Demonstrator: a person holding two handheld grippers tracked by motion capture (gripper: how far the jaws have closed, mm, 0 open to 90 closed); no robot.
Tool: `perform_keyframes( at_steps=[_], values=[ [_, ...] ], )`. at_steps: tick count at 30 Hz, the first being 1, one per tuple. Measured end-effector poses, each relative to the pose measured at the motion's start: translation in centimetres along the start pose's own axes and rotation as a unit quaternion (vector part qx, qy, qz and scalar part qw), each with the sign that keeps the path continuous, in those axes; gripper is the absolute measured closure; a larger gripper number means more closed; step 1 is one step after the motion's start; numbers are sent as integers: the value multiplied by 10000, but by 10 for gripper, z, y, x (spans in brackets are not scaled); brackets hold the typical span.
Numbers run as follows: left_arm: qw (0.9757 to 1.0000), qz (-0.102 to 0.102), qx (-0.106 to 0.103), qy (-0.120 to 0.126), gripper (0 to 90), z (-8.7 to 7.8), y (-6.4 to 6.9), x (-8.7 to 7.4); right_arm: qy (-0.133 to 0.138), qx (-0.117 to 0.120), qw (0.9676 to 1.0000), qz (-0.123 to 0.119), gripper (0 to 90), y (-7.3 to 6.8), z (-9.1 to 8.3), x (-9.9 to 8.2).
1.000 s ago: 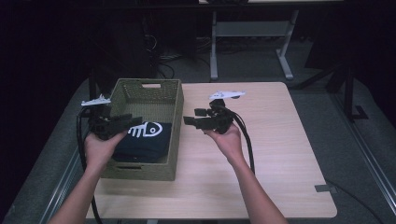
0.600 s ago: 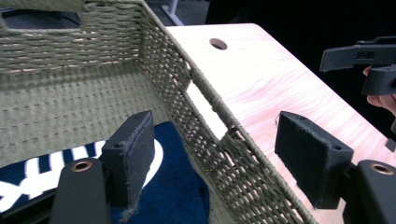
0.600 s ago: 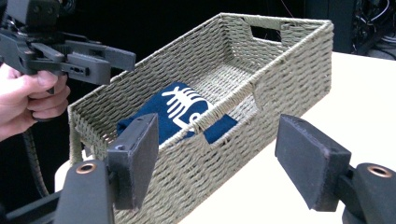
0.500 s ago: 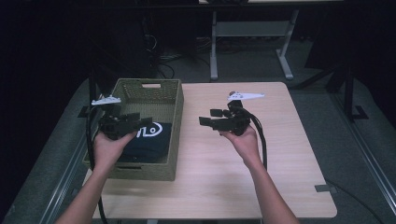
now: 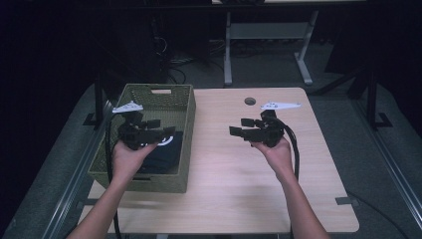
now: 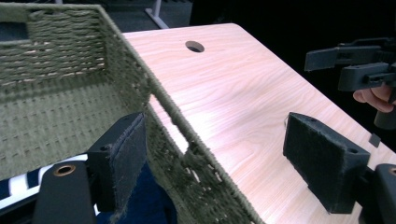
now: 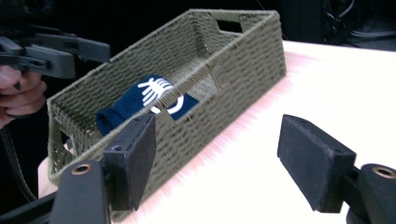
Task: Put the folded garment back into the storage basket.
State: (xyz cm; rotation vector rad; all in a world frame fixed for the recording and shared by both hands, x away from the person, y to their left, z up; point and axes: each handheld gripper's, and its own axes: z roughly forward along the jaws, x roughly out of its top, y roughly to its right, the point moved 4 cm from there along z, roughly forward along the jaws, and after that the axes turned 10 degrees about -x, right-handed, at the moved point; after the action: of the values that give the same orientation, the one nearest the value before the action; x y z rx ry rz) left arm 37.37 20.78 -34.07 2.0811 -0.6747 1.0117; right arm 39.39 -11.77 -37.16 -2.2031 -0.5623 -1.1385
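— Where's the cloth (image 5: 158,149)?
— Folded in the basket (image 5: 185,130) on the counter (image 5: 234,169) — placing looks done.
— And the grippers?
— Left gripper (image 5: 160,130) above the basket, jaws just opening, nothing between. Right gripper (image 5: 241,127) over bare wood, likewise gaping, empty. Next they likely pull clear.

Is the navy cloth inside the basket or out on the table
Inside. The navy cloth lies on the floor of the green basket, folded, white print up, with no fingers touching it.
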Motion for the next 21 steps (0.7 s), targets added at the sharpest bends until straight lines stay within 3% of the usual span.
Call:
perform_keyframes(
  at_steps=[9, 21],
  values=[
    [9998, 105, -176, 19, 207, 10, 17, 4, 52, -57, 10000, -9, 256, 10, -14, 0],
    [9991, 285, -287, -101, 204, 30, 40, 2, -10, -248, 9997, -57, 255, 24, -36, -14]
  ],
)
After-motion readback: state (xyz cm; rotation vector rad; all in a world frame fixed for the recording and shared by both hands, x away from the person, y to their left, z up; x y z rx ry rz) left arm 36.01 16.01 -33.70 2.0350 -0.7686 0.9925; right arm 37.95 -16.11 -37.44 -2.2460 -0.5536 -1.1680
